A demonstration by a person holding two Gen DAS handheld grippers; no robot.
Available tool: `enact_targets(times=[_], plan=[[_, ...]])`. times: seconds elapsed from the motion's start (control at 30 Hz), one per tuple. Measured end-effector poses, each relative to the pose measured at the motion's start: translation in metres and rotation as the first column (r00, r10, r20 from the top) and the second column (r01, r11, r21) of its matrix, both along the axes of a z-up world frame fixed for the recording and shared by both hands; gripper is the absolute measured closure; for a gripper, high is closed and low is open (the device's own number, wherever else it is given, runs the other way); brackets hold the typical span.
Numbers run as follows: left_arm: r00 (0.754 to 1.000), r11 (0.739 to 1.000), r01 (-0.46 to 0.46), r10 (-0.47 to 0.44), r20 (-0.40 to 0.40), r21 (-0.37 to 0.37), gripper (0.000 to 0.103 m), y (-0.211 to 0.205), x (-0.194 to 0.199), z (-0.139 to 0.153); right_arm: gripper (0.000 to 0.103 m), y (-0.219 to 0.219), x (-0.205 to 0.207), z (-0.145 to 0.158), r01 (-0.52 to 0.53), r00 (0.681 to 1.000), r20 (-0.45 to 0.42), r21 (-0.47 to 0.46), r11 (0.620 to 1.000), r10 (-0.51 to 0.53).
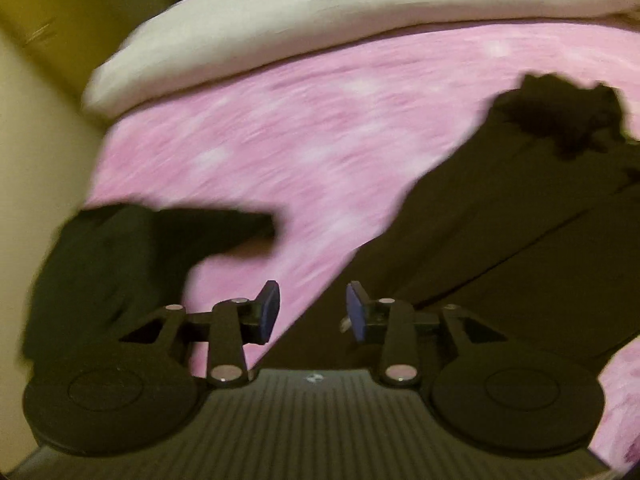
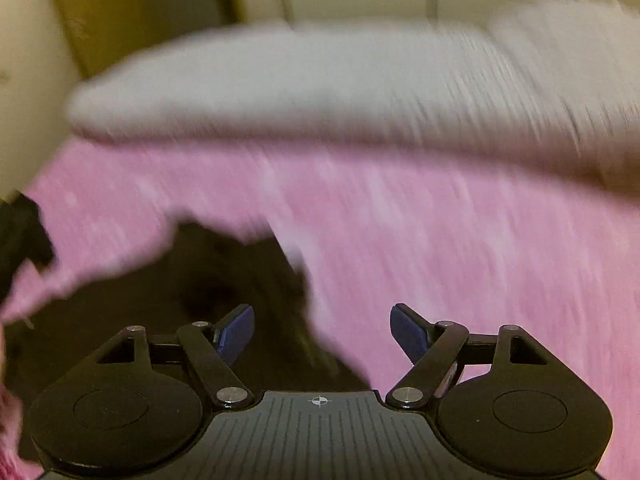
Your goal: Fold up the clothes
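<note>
A dark garment (image 1: pixel 500 232) lies spread on a pink bedspread (image 1: pixel 300 140). In the left wrist view its main body runs from the centre to the right, and a dark sleeve or second piece (image 1: pixel 120 264) lies at the left. My left gripper (image 1: pixel 314 312) is open and empty, just above the garment's edge. In the right wrist view the dark garment (image 2: pixel 180 300) lies at lower left on the pink bedspread (image 2: pixel 460 248). My right gripper (image 2: pixel 322 334) is open and empty over the garment's right edge. Both views are blurred.
A white pillow (image 1: pixel 340 20) lies across the far side of the bed; it also shows in the right wrist view (image 2: pixel 320 88). A cream wall and a yellowish panel (image 1: pixel 60 8) stand behind and left of the bed.
</note>
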State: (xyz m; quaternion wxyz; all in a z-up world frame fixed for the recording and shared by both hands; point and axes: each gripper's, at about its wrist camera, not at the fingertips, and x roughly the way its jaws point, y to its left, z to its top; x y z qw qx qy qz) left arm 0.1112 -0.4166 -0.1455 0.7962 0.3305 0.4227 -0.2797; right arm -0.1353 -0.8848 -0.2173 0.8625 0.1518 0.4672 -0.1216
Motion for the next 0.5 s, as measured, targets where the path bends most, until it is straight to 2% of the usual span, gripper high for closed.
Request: enact_targets(times=[0.07, 0.1, 0.17, 0.2, 0.27, 0.3, 0.37, 0.4, 0.43, 0.47, 0.5], plan=[[0.990, 0.990, 0.138, -0.138, -0.009, -0.019, 0.058, -0.043, 0.000, -0.018, 0.025, -0.002, -0.020, -0.030, 0.043, 0.997, -0.073, 0.035, 0.998, -0.041], [0.974, 0.974, 0.225, -0.225, -0.005, -0.022, 0.057, -0.069, -0.003, -0.029, 0.025, -0.001, -0.027, -0.042, 0.057, 0.994, -0.099, 0.045, 0.997, -0.053], [0.918, 0.918, 0.397, -0.397, 0.008, -0.024, 0.053, -0.120, -0.009, -0.051, 0.025, 0.001, -0.035, -0.062, 0.086, 0.991, -0.114, 0.081, 0.993, -0.076], [0.881, 0.881, 0.473, -0.473, 0.015, -0.019, 0.052, -0.140, -0.014, -0.061, 0.025, 0.003, -0.037, -0.070, 0.092, 0.991, -0.108, 0.096, 0.991, -0.082], [0.789, 0.789, 0.614, -0.614, 0.030, -0.007, 0.042, -0.178, -0.024, -0.078, 0.025, 0.007, -0.039, -0.085, 0.101, 0.992, -0.092, 0.125, 0.987, -0.090], [0.734, 0.735, 0.678, -0.678, 0.047, 0.022, 0.040, -0.192, -0.031, -0.088, 0.025, 0.009, -0.040, -0.092, 0.106, 0.992, -0.084, 0.139, 0.985, -0.094], [0.606, 0.611, 0.786, -0.792, 0.075, 0.090, 0.037, -0.218, -0.045, -0.107, 0.025, 0.009, -0.041, -0.101, 0.112, 0.993, -0.065, 0.165, 0.980, -0.103], [0.565, 0.571, 0.811, -0.821, 0.085, 0.129, 0.037, -0.227, -0.049, -0.117, 0.025, 0.010, -0.045, -0.105, 0.122, 0.992, -0.051, 0.174, 0.977, -0.115], [0.526, 0.534, 0.828, -0.845, 0.092, 0.169, 0.036, -0.236, -0.053, -0.127, 0.025, 0.011, -0.048, -0.106, 0.134, 0.991, -0.030, 0.181, 0.974, -0.131], [0.512, 0.519, 0.833, -0.855, 0.090, 0.194, 0.036, -0.243, -0.054, -0.133, 0.025, 0.011, -0.048, -0.107, 0.146, 0.989, -0.016, 0.190, 0.971, -0.146], [0.513, 0.517, 0.832, -0.855, 0.074, 0.202, 0.037, -0.249, -0.053, -0.138, 0.028, 0.011, -0.046, -0.108, 0.157, 0.987, -0.003, 0.200, 0.967, -0.159]])
